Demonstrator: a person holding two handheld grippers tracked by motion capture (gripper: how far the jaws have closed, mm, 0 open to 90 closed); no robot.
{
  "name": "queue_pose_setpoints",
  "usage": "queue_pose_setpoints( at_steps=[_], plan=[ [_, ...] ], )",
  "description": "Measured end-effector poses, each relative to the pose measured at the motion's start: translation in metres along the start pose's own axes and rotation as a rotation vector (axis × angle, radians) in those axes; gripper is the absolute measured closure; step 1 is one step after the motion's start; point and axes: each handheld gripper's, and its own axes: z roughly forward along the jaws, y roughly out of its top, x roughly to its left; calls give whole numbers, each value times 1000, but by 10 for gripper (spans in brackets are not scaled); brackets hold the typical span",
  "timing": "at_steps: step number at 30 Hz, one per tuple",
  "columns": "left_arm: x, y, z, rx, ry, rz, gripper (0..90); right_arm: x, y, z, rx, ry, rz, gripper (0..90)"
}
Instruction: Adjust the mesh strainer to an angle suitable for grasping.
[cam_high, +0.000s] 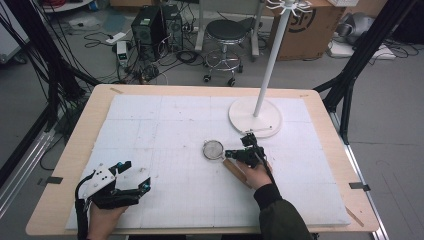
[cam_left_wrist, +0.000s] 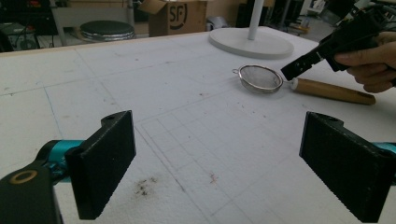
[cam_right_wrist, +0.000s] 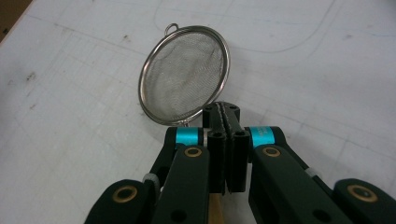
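Strainer (cam_high: 214, 149) first: it lies on the white foam mat (cam_high: 165, 125) near the middle of the table (cam_high: 75, 150), a little in front of the round base of the white stand (cam_high: 255, 116). Its mesh bowl sits toward the table's centre, and its wooden handle (cam_high: 237, 173) runs back and to the right, toward us, so the long axis lies diagonally across the mat, with the small wire loop on the rim at the far end.

Our right gripper (cam_high: 235, 154) hovers just over the spot where handle meets bowl. In the right gripper view its jaws are pressed together with nothing between them, the mesh just beyond the tips and the handle below. Our left gripper (cam_high: 134, 176) rests well apart at the near left of the mat, its jaws spread wide and empty.

We judge the strainer light and stiff in rim and handle, though the fine mesh would dent if squeezed. The wooden handle looks like the place to take hold, close to the bowl for balance; the thin metal rim would likely slip between the pads.
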Motion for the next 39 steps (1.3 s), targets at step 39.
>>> queue_pose_setpoints(
  at_steps=[39],
  plan=[
    [-1, 0, -1, 0, 2, 4, 113, 60, -17, 2, 26, 162, -146, 898]
  ],
)
